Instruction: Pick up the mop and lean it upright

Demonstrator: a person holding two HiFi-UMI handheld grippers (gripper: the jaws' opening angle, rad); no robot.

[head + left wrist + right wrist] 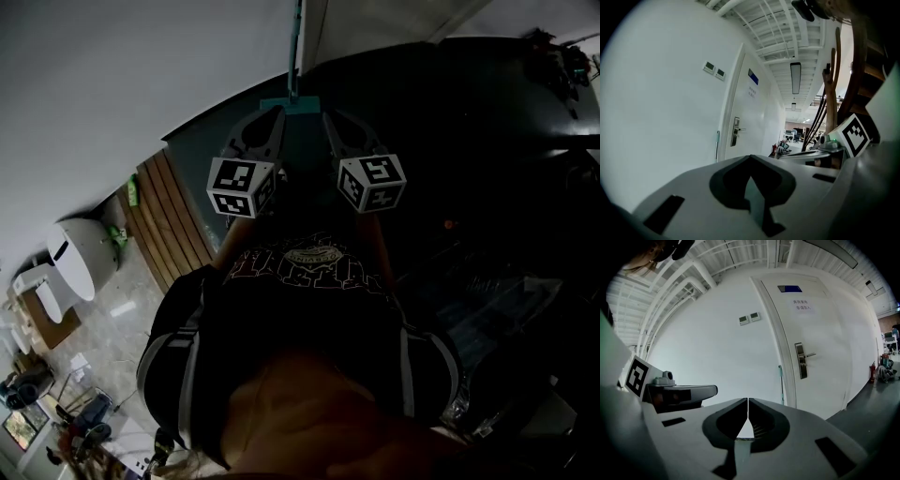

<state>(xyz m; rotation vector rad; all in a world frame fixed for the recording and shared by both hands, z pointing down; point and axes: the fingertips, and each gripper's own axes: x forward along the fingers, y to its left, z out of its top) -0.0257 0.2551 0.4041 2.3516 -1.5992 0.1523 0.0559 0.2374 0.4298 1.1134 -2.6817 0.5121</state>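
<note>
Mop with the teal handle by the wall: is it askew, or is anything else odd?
Nothing stands out. The teal-handled mop leans upright against the white wall, just beside the white door. The left gripper and right gripper are both shut and empty.

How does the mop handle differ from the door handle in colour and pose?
The mop handle is teal; the door handle is silvery metal. The mop handle stands upright beside the door; the door handle juts level from its plate. The mop handle is long, the door handle short. Both are slim bars.
</note>
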